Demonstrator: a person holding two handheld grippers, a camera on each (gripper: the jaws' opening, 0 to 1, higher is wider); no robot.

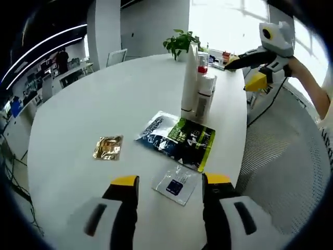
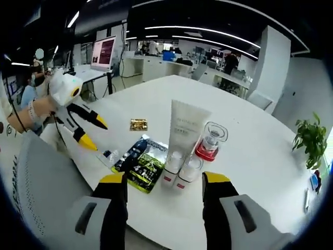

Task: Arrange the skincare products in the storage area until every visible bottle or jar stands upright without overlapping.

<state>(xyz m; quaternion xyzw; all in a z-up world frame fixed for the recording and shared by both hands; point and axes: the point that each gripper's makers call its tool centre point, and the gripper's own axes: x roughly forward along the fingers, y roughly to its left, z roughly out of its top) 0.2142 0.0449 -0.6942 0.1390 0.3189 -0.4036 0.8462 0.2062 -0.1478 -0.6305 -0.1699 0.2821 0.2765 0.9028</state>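
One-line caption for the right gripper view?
Open right gripper faces upright tube, red-based bottle and sachets on white table.

Open office: desks [image 2: 156, 65], monitor [image 2: 104, 51]

On the table [image 2: 270, 151] stand one tall white tube [image 2: 184, 130], two small white bottles [image 2: 182, 169] and one clear jar with a red base [image 2: 210, 140]. Flat on it lie four sachets: one gold [image 1: 108, 147], one blue [image 1: 156, 130], one green [image 1: 192, 140], one small clear [image 1: 176, 183]. One potted plant [image 1: 179, 42] too.
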